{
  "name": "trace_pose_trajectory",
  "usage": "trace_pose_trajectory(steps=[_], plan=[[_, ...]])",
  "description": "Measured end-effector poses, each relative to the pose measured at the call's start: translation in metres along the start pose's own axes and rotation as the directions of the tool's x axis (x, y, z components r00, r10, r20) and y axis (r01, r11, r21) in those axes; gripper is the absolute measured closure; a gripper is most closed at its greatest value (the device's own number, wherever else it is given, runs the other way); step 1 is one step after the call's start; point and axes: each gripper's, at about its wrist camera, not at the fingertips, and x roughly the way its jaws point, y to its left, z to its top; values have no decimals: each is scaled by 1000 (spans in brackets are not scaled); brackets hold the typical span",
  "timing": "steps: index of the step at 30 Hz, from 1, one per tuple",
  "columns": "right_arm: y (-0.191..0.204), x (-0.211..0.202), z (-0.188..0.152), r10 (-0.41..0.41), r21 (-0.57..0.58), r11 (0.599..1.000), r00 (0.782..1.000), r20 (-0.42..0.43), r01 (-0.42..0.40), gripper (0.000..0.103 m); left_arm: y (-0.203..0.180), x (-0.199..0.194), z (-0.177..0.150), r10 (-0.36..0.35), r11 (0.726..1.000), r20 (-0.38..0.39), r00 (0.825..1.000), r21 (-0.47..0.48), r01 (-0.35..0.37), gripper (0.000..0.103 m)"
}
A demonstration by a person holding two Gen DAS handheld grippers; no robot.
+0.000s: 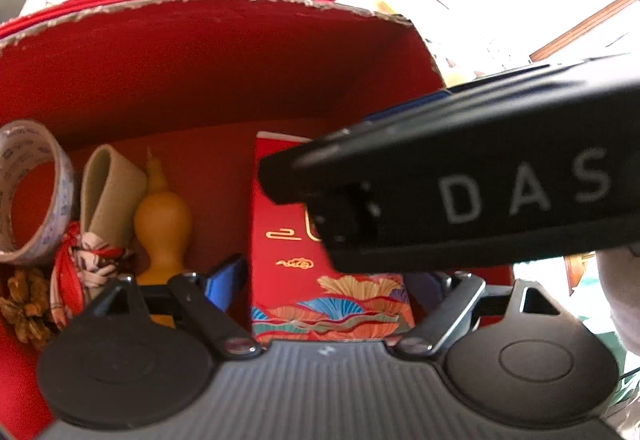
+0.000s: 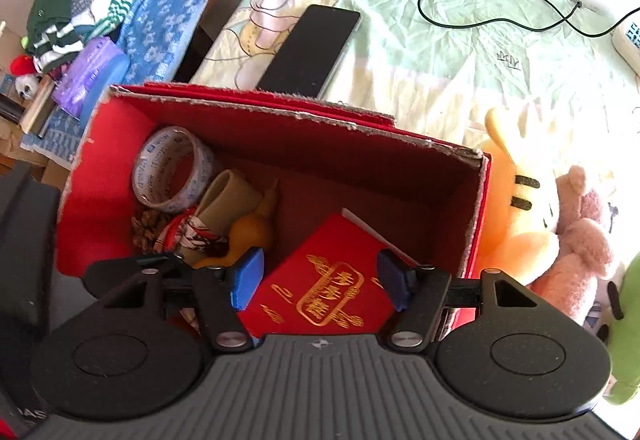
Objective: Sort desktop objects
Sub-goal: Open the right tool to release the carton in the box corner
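Bedding with a bear print spreads behind a red box [image 2: 100, 176], where a phone [image 2: 308, 48] and a black cable [image 2: 500, 24] lie on the sheet; folded clothes pile up at far left and plush toys [image 2: 532, 224] press against the box's right wall.

Inside the box, going left to right: a tape roll [image 2: 172, 172] leans in the left corner, a pine cone [image 2: 146, 228] below it, then a beige tube tied with a patterned scarf [image 2: 228, 200], a yellow gourd [image 2: 248, 236], and a red booklet [image 2: 320, 280] with gold lettering lying flat on the floor of the box.

The booklet lies directly under the right claw [image 2: 320, 280], its long axis running from the claw toward the far right corner, tilted to the right. The right claw is the nearer one; its blue pads [image 2: 248, 276] stand wide, one on either side of the booklet, gripping nothing that I can see.

The left claw [image 1: 320, 280] hangs over the same booklet [image 1: 292, 240], jaws also wide and empty, with the right tool's black body [image 1: 480, 180] crossing above it. Whether the right pads touch the booklet's edges cannot be told.
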Motion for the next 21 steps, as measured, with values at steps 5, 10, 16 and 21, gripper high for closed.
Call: trace_pose_trajectory(steps=[5, 10, 16, 21], plan=[[-4, -5, 1, 22, 34, 999, 999, 38, -23, 38, -9, 2, 1, -34, 999, -6, 999, -4, 34, 15], [-9, -8, 0, 29, 46, 998, 998, 60, -32, 39, -10, -2, -7, -17, 1000, 3, 1000, 17, 17, 15], [-8, -8, -6, 55, 48, 997, 995, 83, -59, 45, -8, -12, -15, 7, 999, 49, 999, 54, -10, 15], [-3, 2, -11, 102, 48, 993, 990, 101, -107, 46, -2, -31, -23, 87, 993, 124, 988, 71, -96, 15]])
